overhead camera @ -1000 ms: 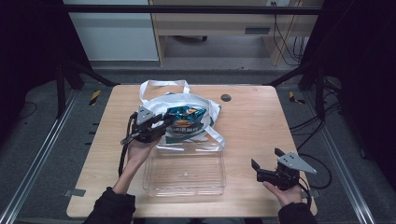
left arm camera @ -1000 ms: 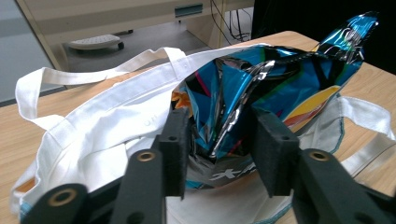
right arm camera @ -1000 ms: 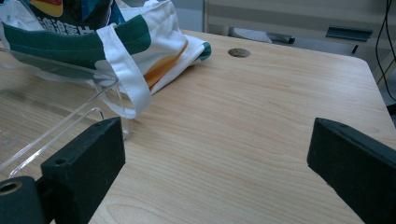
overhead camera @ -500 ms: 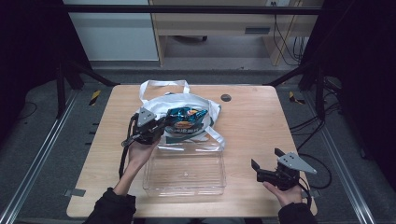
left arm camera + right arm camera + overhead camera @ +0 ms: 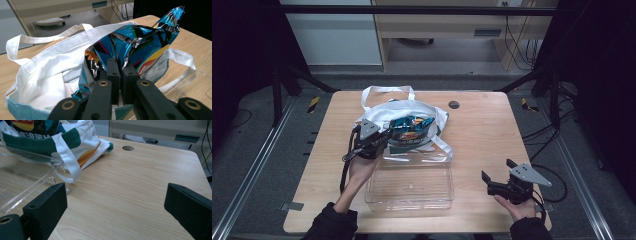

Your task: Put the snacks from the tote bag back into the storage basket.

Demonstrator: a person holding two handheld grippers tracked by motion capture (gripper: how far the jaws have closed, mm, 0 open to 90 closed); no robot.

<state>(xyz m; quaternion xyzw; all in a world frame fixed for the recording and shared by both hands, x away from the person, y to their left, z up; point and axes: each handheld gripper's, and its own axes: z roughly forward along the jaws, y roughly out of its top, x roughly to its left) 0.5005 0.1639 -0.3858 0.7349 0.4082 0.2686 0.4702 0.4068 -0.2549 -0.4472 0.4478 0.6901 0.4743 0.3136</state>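
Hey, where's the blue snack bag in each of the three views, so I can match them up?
High view: the blue snack bag lies in the white tote bag, left of centre, by the left gripper.
Left gripper view: centre to upper right, pinched in the closed jaws.
Right gripper view: top left corner.
Shared landmark: the clear plastic tray beside the tote.

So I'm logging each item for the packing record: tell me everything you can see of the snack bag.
The snack bag is a shiny, crinkled foil pouch, mostly blue with black, yellow, orange and red print. It sticks out of the mouth of the white tote bag, tilted, its sealed top corner pointing up and away. The left gripper has just been closing and pinches a fold of foil near its lower edge. The clear plastic tray lies just in front.
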